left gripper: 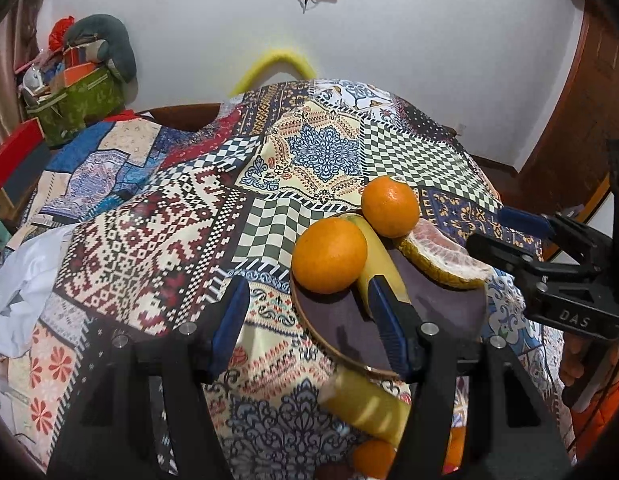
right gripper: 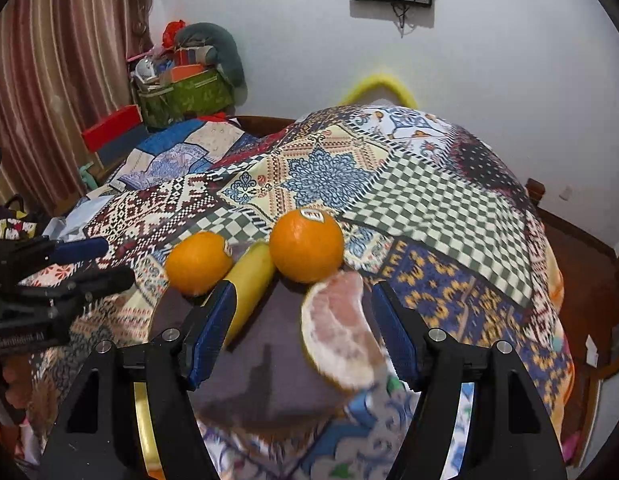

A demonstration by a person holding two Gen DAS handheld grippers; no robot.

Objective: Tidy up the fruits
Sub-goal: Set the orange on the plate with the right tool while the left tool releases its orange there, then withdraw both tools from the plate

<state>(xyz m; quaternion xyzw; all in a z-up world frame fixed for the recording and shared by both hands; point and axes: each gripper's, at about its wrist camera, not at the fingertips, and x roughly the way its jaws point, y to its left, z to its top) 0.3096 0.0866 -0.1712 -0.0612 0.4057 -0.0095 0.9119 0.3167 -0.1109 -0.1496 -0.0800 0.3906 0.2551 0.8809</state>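
Looks like the sorting is well along: two oranges (left gripper: 329,255) (left gripper: 390,206), a banana (left gripper: 379,264) and a peeled pomelo wedge (left gripper: 445,258) sit together on the dark plate (left gripper: 441,312) atop the patchwork cloth (left gripper: 149,232), w/ the left gripper (left gripper: 309,316) and right gripper (right gripper: 301,332) both released, fingers parted and grasping nothing. Next move prob calls for fetching the stray yellow fruit (left gripper: 365,408) and small orange (left gripper: 373,458) lying nearer than the plate. Both are blurred and half hidden behind the left fingers, the plate's near rim is cut off, and whether a bench or bed lies under the cloth I can't tell
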